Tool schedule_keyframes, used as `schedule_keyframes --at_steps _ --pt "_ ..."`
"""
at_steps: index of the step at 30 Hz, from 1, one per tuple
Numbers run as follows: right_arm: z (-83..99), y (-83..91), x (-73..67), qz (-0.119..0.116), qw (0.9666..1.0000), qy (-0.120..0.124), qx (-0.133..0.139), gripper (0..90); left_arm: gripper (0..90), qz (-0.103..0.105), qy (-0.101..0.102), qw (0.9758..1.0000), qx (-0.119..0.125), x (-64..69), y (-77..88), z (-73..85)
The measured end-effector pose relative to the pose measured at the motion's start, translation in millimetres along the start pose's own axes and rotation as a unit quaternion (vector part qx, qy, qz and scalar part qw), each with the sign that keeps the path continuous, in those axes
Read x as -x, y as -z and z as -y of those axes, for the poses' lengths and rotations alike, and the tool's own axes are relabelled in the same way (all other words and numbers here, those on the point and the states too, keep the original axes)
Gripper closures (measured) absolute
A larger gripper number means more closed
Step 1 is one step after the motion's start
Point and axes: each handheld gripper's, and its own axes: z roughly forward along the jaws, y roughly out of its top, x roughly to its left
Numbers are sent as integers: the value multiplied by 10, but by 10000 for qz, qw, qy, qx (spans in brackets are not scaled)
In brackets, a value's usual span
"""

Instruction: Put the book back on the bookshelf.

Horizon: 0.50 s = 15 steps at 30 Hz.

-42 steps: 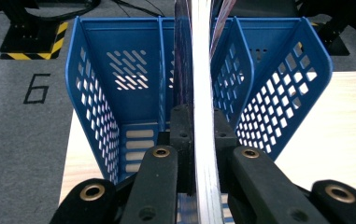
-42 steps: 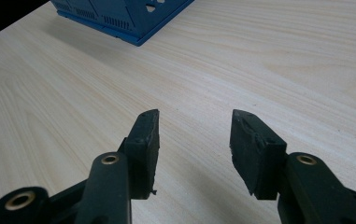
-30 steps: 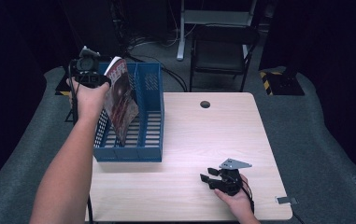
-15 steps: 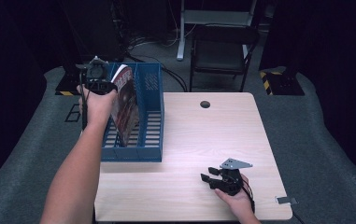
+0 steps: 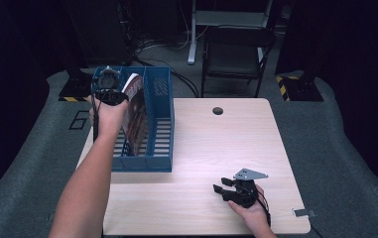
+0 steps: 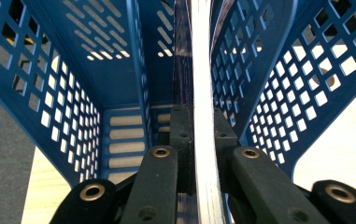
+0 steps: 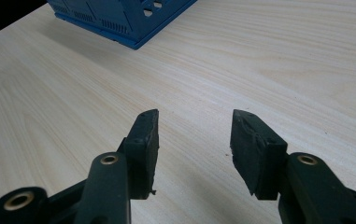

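A blue perforated file rack (image 5: 159,119) with upright dividers stands on the left part of the light wood table (image 5: 216,144). My left gripper (image 5: 108,89) hangs over the rack's far left end, shut on a thin magazine (image 5: 134,116) with a dark reddish cover, which stands almost upright inside a rack slot. In the left gripper view the magazine's white page edge (image 6: 200,93) runs between the black pads (image 6: 181,130), with blue rack walls (image 6: 255,70) on both sides. My right gripper (image 5: 220,190) rests low near the table's front right, open, with bare wood between its fingertips (image 7: 145,135).
A round cable hole (image 5: 218,110) sits near the table's far edge. A black chair (image 5: 236,54) and a white desk frame stand behind the table. Grey floor mat surrounds it. A corner of the rack (image 7: 124,23) lies ahead of the right gripper.
My left hand has moved right and down with the magazine, which has gone from tilted above the rack to nearly upright and deeper in a slot. The right gripper has stayed put.
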Motion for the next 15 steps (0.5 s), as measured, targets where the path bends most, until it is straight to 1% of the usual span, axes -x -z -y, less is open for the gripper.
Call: schedule_keyframes --at_steps 2,5,9,13,15 --pt "-1 2 -2 -2 10000 -27 -4 520 838 6 9 10000 35 0 -9 11" --pt "-2 1 2 -1 10000 -3 4 520 837 4 -29 10000 20 -4 -5 21" --pt "-1 4 -5 -5 10000 -25 -2 519 836 31 -51 10000 -32 -24 8 40" --pt "0 4 -6 -19 10000 13 -27 518 836 56 -58 9999 -87 -45 28 61" --pt "3 0 -10 -5 10000 6 -9 518 835 69 -53 9999 -80 -51 33 72"
